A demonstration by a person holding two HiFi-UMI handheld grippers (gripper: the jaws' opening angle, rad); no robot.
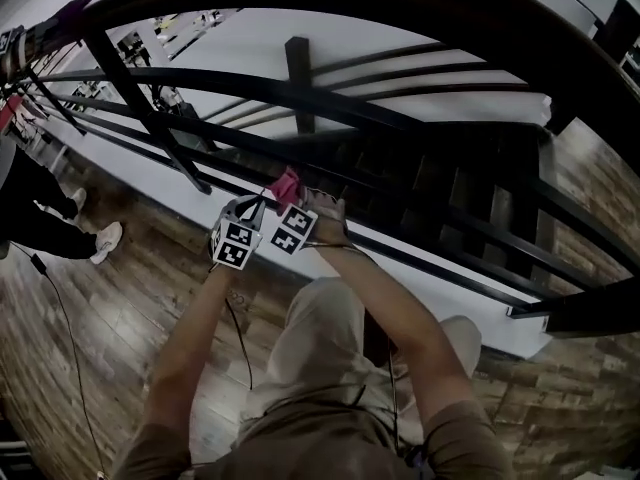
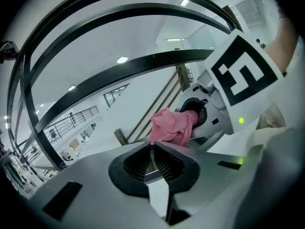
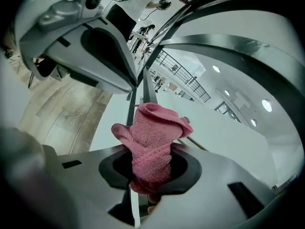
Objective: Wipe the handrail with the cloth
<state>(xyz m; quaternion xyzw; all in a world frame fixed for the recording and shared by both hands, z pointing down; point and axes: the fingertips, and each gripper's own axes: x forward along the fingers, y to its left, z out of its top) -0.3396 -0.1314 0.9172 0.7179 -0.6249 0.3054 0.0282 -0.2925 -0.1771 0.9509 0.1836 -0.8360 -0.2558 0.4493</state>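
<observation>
Pink cloth [image 3: 153, 135] half-buried in right gripper [image 3: 151, 175]

Your head view is pretty dim and muddy, and the dark handrail [image 1: 400, 3] bows hard from the wide lens, with black corners. Both gripper views are way brighter: round ceiling lights [image 2: 122, 60] blow out to white spots and wash the background pale. Edges stretch and darken. The pink cloth [image 3: 152, 137] is sharp in the right gripper view; the bottom-left corner there is mush.
</observation>
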